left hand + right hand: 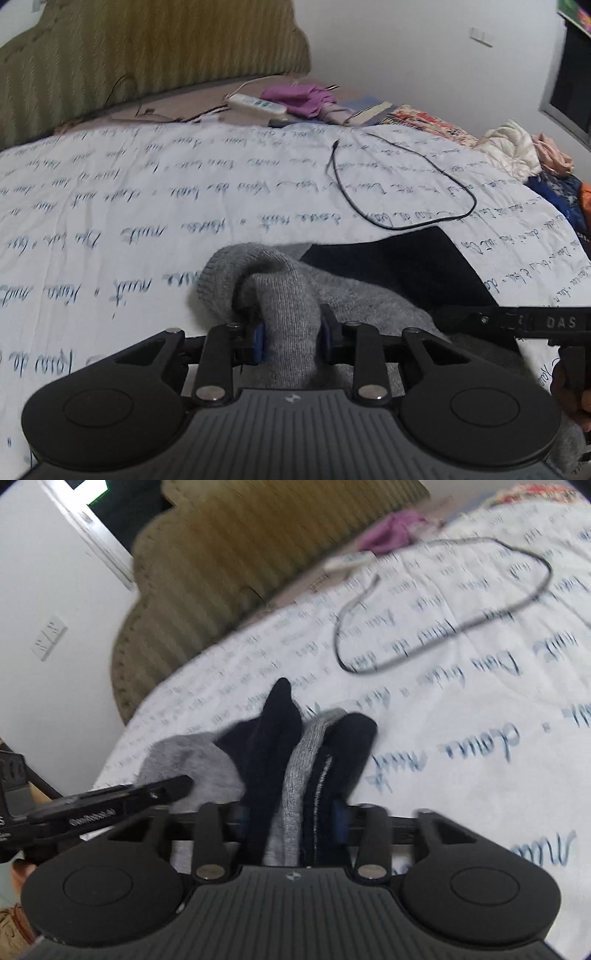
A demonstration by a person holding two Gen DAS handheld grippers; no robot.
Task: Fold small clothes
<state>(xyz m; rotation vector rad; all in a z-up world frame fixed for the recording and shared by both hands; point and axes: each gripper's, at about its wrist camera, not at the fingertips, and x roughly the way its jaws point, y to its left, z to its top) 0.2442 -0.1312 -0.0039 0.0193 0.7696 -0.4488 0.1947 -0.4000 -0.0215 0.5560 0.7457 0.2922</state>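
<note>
Left gripper [291, 341]: jaws closed on a bunched fold of the grey garment [280, 291].
Right gripper [291, 821]: clamps grey and navy cloth [321, 771] layers together.
Garment place: on the sheet [147, 206], near a black cable [402, 184].

1. The grey garment [280, 295] runs under the left gripper [291, 338], whose body hides its near part.
2. The dark garment [417, 266] is partly covered by the grey one, and its near edge lies behind the black bar marked DAS.
3. The script printed on the bedsheet [147, 206] is too smeared to read.
4. The right wrist view is motion-blurred: the black cable [443, 624] and headboard [229, 554] show only as soft shapes.
5. In the right gripper [295, 823] the bunched cloth hides the pads; how many layers are folded there cannot be told.
6. The clothes pile [535, 162] is cut off by the left wrist view's right edge.
</note>
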